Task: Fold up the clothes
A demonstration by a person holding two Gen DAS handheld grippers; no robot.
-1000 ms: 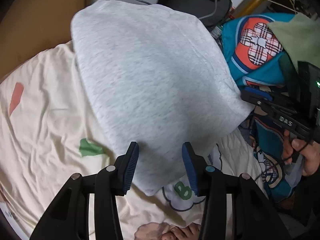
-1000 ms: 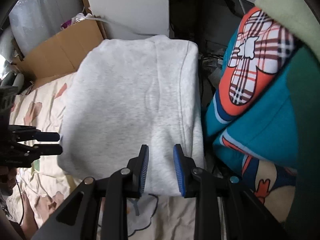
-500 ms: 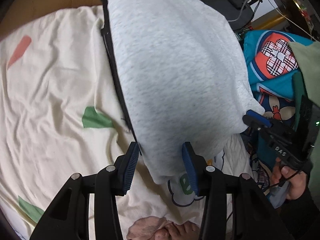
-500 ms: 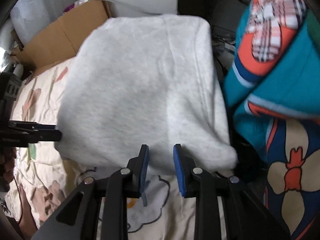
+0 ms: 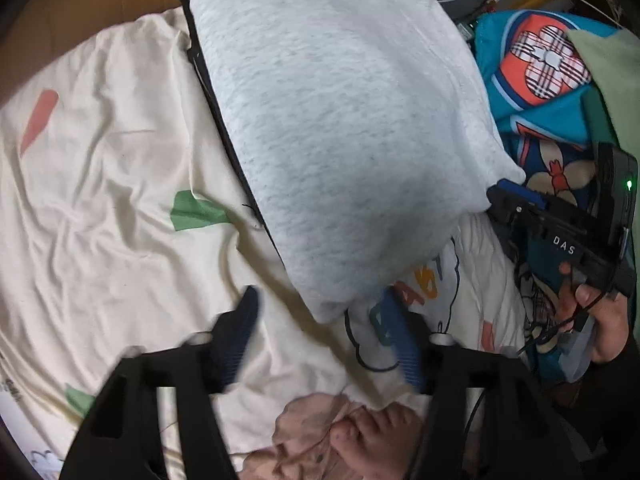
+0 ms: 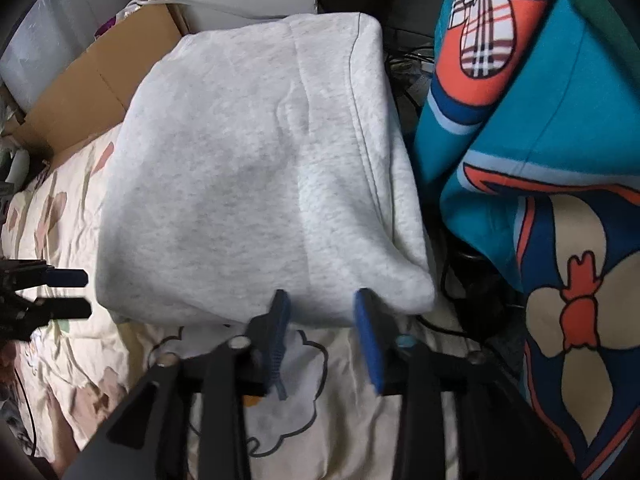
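A folded light grey sweatshirt (image 5: 344, 128) lies on the cream patterned bedsheet (image 5: 100, 208), its left edge over a dark garment (image 5: 216, 100). My left gripper (image 5: 320, 332) is opening, its blurred blue pads spread wide on either side of the sweatshirt's near corner without pressing on it. In the right wrist view the same sweatshirt (image 6: 256, 168) rests with its near hem just ahead of my right gripper (image 6: 322, 320), whose jaws are also opening and stand off the cloth. Each gripper shows in the other view: right gripper (image 5: 516, 198), left gripper (image 6: 76, 292).
A teal cartoon-print blanket (image 6: 532, 140) is piled close on the right, with a pale green cloth (image 5: 608, 64) over it. A cardboard box (image 6: 100, 92) stands behind the bed at the left. Cables (image 6: 408, 68) lie past the sweatshirt. A person's bare foot (image 5: 360, 436) shows below the left gripper.
Both grippers held the sweatshirt's near hem and carried it down onto the bed. Both have now let go, and their jaws have spread apart.
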